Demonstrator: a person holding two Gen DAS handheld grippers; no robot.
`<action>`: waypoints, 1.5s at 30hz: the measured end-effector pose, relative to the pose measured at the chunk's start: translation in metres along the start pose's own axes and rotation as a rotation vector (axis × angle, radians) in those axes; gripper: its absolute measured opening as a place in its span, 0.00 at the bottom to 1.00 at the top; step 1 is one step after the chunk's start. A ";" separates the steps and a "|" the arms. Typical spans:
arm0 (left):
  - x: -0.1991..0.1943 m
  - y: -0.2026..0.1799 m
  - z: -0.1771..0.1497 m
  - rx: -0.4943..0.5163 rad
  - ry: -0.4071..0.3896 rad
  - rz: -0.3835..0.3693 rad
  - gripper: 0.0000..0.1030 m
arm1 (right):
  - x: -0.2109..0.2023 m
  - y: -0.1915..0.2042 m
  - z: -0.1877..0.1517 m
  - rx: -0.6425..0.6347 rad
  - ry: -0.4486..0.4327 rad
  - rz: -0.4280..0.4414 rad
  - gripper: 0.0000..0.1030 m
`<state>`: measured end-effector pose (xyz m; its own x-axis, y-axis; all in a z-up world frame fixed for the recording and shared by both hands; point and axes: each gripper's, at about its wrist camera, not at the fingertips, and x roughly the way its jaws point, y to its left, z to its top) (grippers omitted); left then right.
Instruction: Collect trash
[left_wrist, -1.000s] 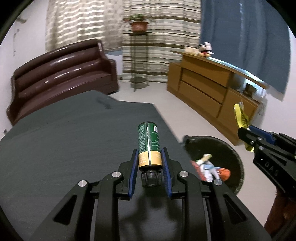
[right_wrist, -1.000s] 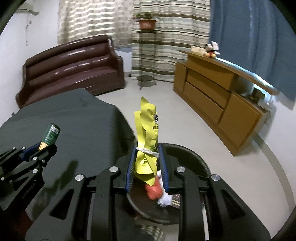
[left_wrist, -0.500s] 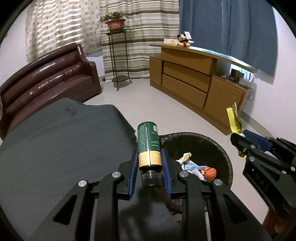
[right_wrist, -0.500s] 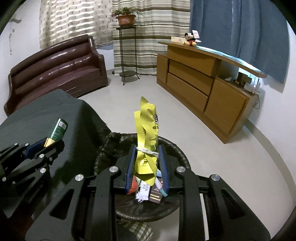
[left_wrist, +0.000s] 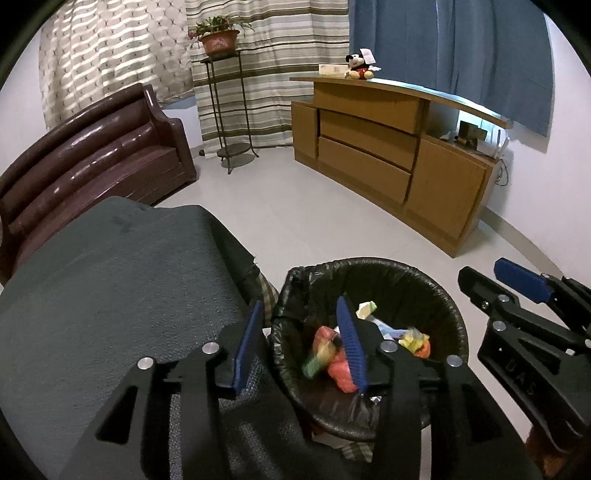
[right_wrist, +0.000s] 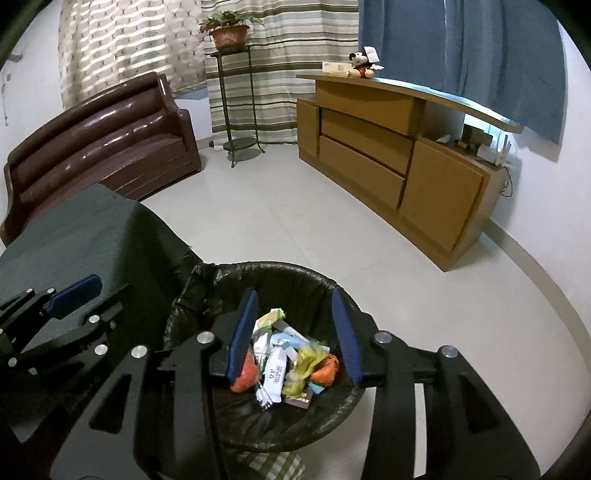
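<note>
Both tools are over the bin. The left tool hangs at the near left rim of the trash bin, its blue pads parted to a middling gap and opening, nothing between them. Below that gap, a blurred green and yellow bottle shows among the rubbish in the bin, next to an orange-red wrapper. The left pad sits over the edge of the dark-clothed tabletop, the right pad over the bin's mouth.

The right tool is square above the same bin, jaws likewise at a middling spread and opening, nothing gripped. Under it, a blurred yellow packet lies on the heap with white wrappers and orange scraps. The bin has a black liner bag.

In the right wrist view the left tool shows at lower left over the tabletop; in the left wrist view the right tool juts in from the right edge.

Beyond: a brown sofa, a potted plant on a metal stand, and a wooden sideboard with a plush mouse on top.
</note>
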<state>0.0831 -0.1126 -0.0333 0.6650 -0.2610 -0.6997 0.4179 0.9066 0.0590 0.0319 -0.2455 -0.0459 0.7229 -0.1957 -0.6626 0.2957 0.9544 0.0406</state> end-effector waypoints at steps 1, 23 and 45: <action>0.000 0.000 0.000 -0.001 0.001 0.000 0.45 | -0.001 0.000 0.000 0.004 -0.001 0.000 0.40; -0.052 0.032 -0.022 -0.042 -0.087 0.059 0.64 | -0.049 0.016 -0.006 -0.002 -0.054 -0.016 0.55; -0.127 0.076 -0.058 -0.103 -0.144 0.093 0.68 | -0.115 0.038 -0.038 -0.011 -0.096 0.011 0.59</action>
<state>-0.0056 0.0089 0.0189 0.7826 -0.2129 -0.5850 0.2903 0.9561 0.0404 -0.0637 -0.1782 0.0035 0.7831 -0.2052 -0.5871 0.2805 0.9591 0.0389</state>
